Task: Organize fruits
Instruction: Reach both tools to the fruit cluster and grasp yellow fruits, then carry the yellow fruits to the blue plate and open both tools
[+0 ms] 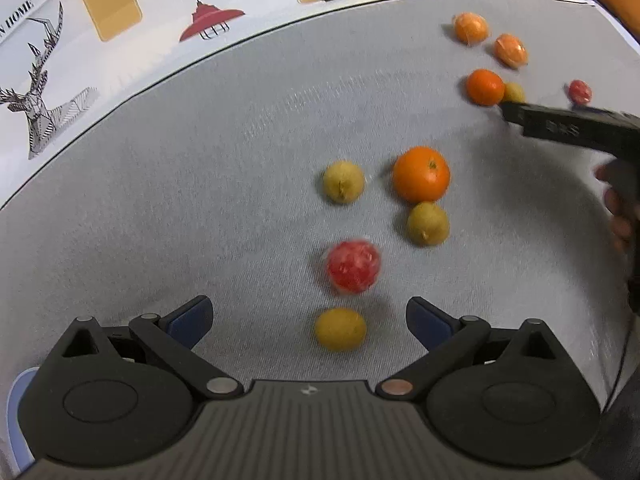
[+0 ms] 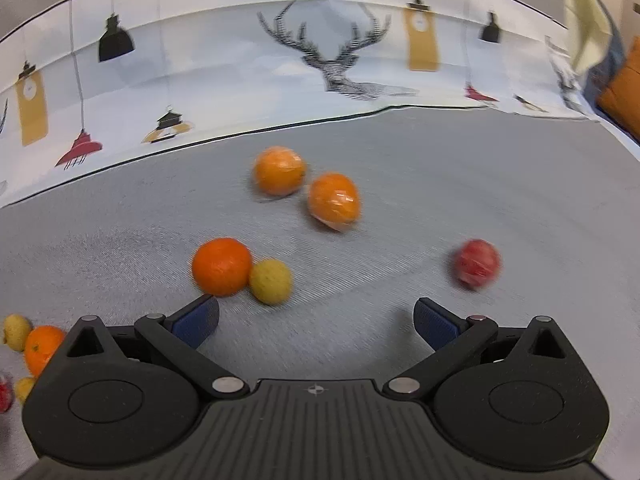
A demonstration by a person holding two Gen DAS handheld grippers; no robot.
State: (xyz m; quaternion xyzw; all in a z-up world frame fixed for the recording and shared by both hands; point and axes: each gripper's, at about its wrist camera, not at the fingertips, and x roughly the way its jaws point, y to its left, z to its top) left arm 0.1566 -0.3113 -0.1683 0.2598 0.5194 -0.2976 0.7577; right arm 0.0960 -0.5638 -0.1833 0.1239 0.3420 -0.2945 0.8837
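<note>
Fruit lies loose on a grey cloth. In the left wrist view my left gripper (image 1: 310, 320) is open and empty, with a yellow lemon (image 1: 340, 329) between its fingertips. Ahead lie a red apple (image 1: 353, 267), two more lemons (image 1: 343, 182) (image 1: 427, 224) and an orange (image 1: 421, 174). My right gripper (image 1: 505, 111) reaches in from the right, near an orange (image 1: 485, 87). In the right wrist view my right gripper (image 2: 316, 320) is open and empty, just short of an orange (image 2: 222, 267) touching a lemon (image 2: 271, 282). Two wrapped oranges (image 2: 279, 171) (image 2: 334, 201) and a red apple (image 2: 478, 264) lie beyond.
A white printed cloth (image 2: 320, 60) with deer and lamp pictures hangs at the back edge of the table. An orange object (image 2: 624, 92) sits at the far right. More fruit (image 2: 38, 346) shows at the right wrist view's lower left.
</note>
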